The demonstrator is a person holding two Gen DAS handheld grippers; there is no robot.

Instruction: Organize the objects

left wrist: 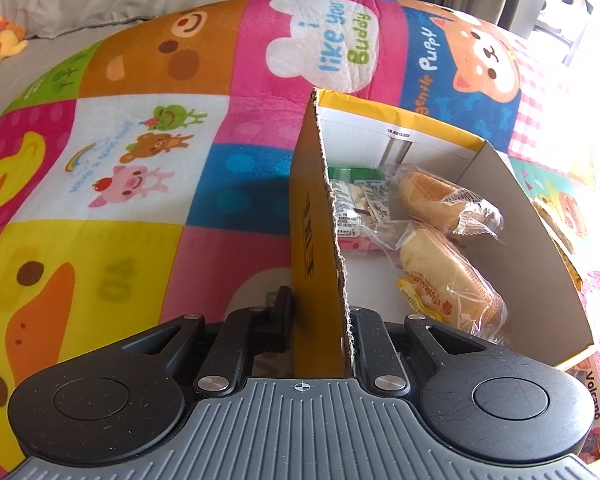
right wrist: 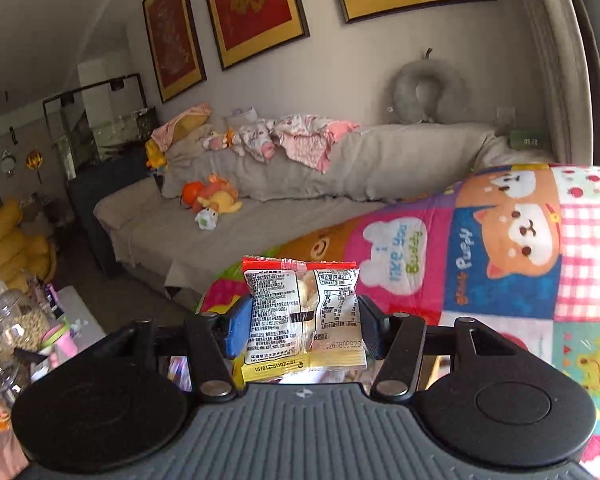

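Left tongs (left wrist: 320,328) sit closest to the lens, clamped on the near wall of the cardboard box (left wrist: 312,240) — one finger outside (left wrist: 282,320), the other inside against the torn corrugated edge. That box stands open-topped on the colourful cartoon blanket (left wrist: 140,160), yellow print on the outside, white and brown inside. Inside it lie two wrapped buns (left wrist: 444,200) one behind the other toward the right wall, and a flat green-topped snack packet (left wrist: 356,196) lying against the left wall, partly under the bun wrappers.

Right tongs (right wrist: 302,324) are clamped on a small snack packet (right wrist: 302,312) — red strip on top, yellow strip at the bottom, printed text and barcode facing the camera, clear window showing pale pieces. The packet is held upright in the air, blue pad (right wrist: 238,328) on its left edge, black pad on its right. Beyond it: the same blanket (right wrist: 500,260) to the right, a grey sofa (right wrist: 300,184) with pink clothes (right wrist: 300,140) and plush toys (right wrist: 214,198), a grey neck pillow (right wrist: 428,92) on its back, and three framed red pictures (right wrist: 252,8) on the wall. Jars (right wrist: 16,324) stand at the far left.
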